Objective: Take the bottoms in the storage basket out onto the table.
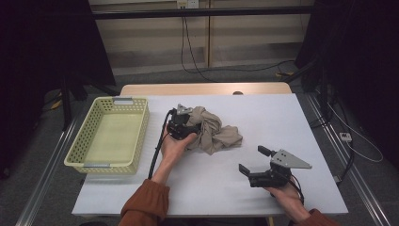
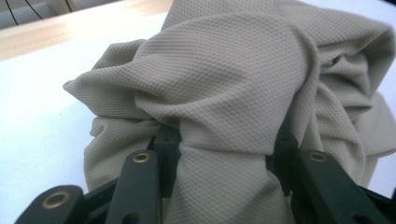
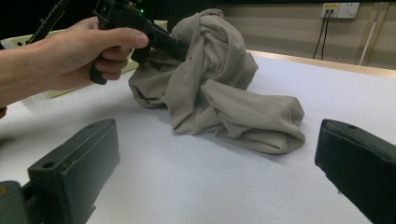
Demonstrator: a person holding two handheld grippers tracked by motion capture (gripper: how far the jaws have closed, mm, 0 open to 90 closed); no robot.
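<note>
At the left of the high view a pale yellow-green basket [image 1: 109, 136] with perforated walls sits on the white table [image 1: 207, 183], its long side running toward the upper edge of the frame; nothing lies inside it, and its flat floor is bare. In the right gripper view a strip of the same basket shows at the upper left, behind the hand.

Just right of the basket, near the centre of the high view, the left hand [image 1: 175, 146] reaches up from the bottom with its rust-coloured sleeve [image 1: 145, 205] at the lower edge, wrapped around the left gripper [image 1: 188, 121]. That gripper is pushed into the left side of a crumpled beige cloth [image 1: 214, 132] — in the left gripper view a fold of the cloth [image 2: 224, 154] is bunched between the two black jaws, which are drawn in against it on both sides. The cloth rests in a heap on the table, centre of the frame, well apart from the basket.

At the lower right of the high view the right hand [image 1: 287, 193] holds the right gripper [image 1: 251, 161] low over the table, pointing toward the upper left — its jaws are spread wide with nothing between them, and in the right gripper view the cloth [image 3: 219, 93] lies beyond the gap between them.
</note>
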